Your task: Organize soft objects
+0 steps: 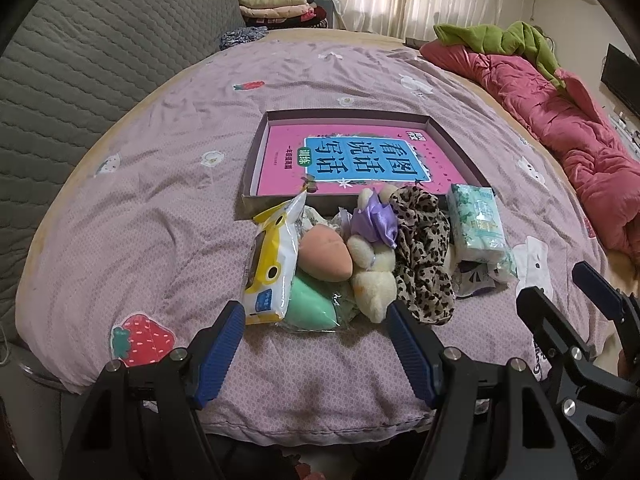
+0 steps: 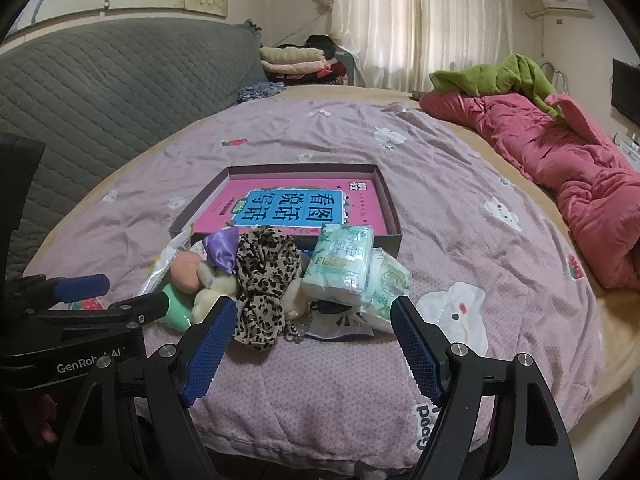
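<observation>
A pile of soft things lies on the purple quilt in front of an open box [image 1: 256, 200] [image 2: 394, 216] that holds a pink book [image 1: 344, 160] [image 2: 296, 208]. The pile holds a yellow wipes pack [image 1: 270, 268], a peach sponge [image 1: 326, 256] [image 2: 185, 272], a green sponge [image 1: 312, 304], a cream plush toy with a purple bow [image 1: 372, 268] [image 2: 218, 280], a leopard scrunchie [image 1: 424, 252] [image 2: 264, 280] and tissue packs [image 1: 478, 224] [image 2: 344, 264]. My left gripper [image 1: 316, 320] is open just before the green sponge. My right gripper [image 2: 310, 316] is open just before the scrunchie and tissues.
A pink comforter [image 1: 560, 120] [image 2: 560, 160] with a green garment [image 2: 500, 76] lies along the right side of the bed. A grey quilted headboard [image 1: 80, 60] [image 2: 100, 80] stands on the left. Folded clothes [image 1: 276, 4] are stacked at the back.
</observation>
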Demonstrator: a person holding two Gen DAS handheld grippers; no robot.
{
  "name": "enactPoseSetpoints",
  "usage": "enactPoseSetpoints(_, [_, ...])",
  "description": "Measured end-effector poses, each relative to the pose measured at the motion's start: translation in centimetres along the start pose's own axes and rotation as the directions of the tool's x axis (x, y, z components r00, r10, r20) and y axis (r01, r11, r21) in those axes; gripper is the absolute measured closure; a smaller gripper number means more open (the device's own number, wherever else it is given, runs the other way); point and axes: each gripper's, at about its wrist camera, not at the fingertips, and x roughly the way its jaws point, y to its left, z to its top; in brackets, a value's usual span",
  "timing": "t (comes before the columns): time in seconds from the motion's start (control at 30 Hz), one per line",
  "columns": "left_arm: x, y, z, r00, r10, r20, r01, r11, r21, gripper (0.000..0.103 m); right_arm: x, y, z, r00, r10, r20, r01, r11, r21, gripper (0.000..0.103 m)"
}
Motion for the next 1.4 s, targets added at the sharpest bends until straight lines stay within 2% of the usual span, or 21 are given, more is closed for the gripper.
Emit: enactPoseSetpoints(1.4, [0.41,0.17,0.02,1.000,0.003,-0.023,-0.003,1.000,0.004,0.031,0.21,0.29,0.07,1.000,0.010,-0.002,-0.010,1.000,-0.007,0.023])
